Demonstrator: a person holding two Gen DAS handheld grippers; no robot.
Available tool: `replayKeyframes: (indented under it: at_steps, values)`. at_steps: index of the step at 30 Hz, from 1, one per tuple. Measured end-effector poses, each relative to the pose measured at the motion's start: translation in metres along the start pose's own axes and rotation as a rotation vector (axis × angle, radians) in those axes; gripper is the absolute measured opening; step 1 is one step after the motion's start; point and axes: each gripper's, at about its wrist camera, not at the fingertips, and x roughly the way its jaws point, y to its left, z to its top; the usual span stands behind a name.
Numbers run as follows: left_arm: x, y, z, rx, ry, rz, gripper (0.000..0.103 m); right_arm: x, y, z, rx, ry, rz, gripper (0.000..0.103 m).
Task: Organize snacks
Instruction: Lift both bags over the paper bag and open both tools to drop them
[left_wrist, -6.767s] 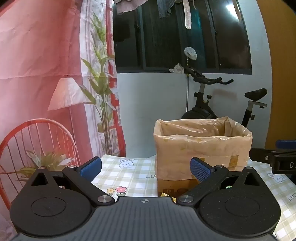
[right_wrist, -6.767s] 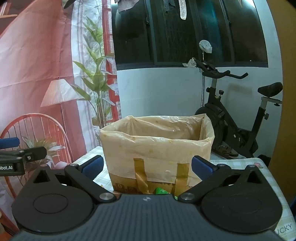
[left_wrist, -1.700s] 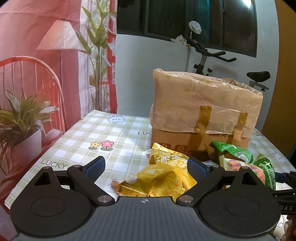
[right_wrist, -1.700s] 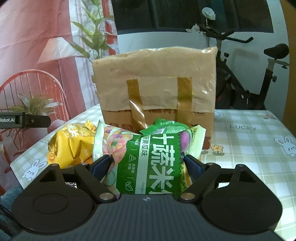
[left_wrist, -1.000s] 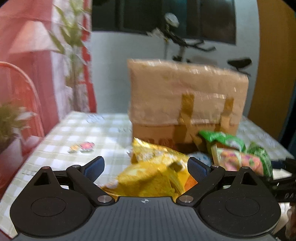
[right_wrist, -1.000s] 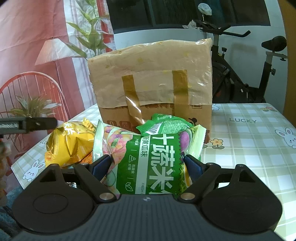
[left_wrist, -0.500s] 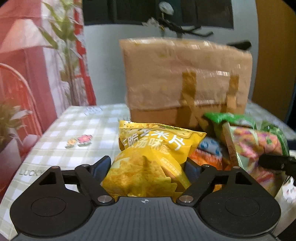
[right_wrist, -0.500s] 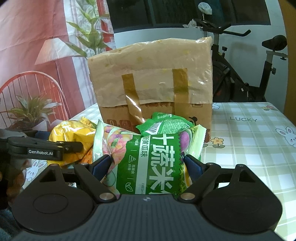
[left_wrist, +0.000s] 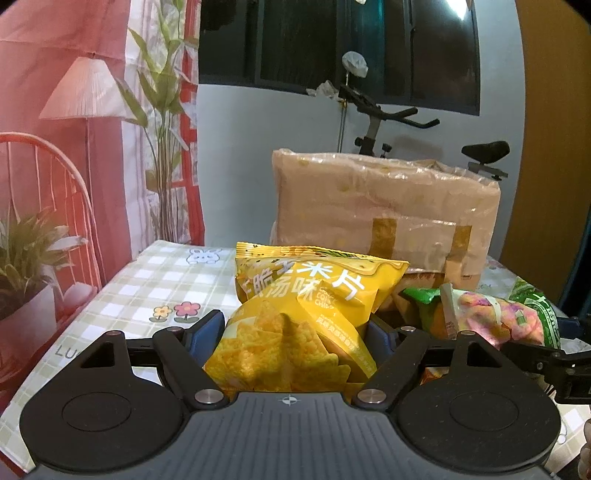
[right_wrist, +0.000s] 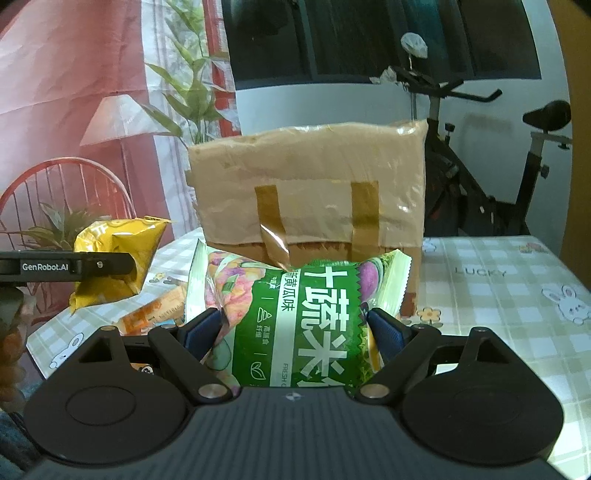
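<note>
My left gripper (left_wrist: 293, 330) is shut on a yellow corn chips bag (left_wrist: 306, 288), its blue pads pressing both sides. In the right wrist view the same yellow bag (right_wrist: 114, 254) hangs above the tablecloth at the left, with one of the left gripper's fingers (right_wrist: 74, 266) across it. My right gripper (right_wrist: 295, 328) is shut on a green vegetable snack bag (right_wrist: 303, 306), also seen from the left wrist view as the green bag (left_wrist: 491, 314) at the right. Behind both stands a plastic-lined cardboard box (right_wrist: 310, 184), taped at the front.
An orange packet (right_wrist: 155, 310) lies on the checked tablecloth (right_wrist: 498, 295) between the two held bags, and a small green packet (left_wrist: 421, 295) lies near the box's base. An exercise bike (right_wrist: 480, 184) stands behind the table. A red curtain hangs at the left.
My left gripper's jaws closed onto the yellow bag and raised it off the table. The right gripper kept its hold on the green bag and tilted slightly.
</note>
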Motion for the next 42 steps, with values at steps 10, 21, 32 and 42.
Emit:
replayKeyframes:
  at_steps: [10,21,32,42]
  values:
    - [-0.01,-0.001,0.024,0.003,-0.072,0.005,0.082,-0.014,0.003,0.024,-0.024,-0.115,0.017,0.087]
    - [-0.01,-0.003,0.049,0.008,-0.117,0.026,0.082,-0.005,0.008,0.055,-0.066,-0.172,0.043,0.087]
    - [-0.005,-0.008,0.089,0.031,-0.17,0.017,0.082,-0.004,-0.005,0.089,-0.072,-0.227,0.026,0.087]
    - [0.016,-0.012,0.126,0.047,-0.177,-0.006,0.082,0.009,-0.03,0.133,-0.055,-0.273,0.003,0.087]
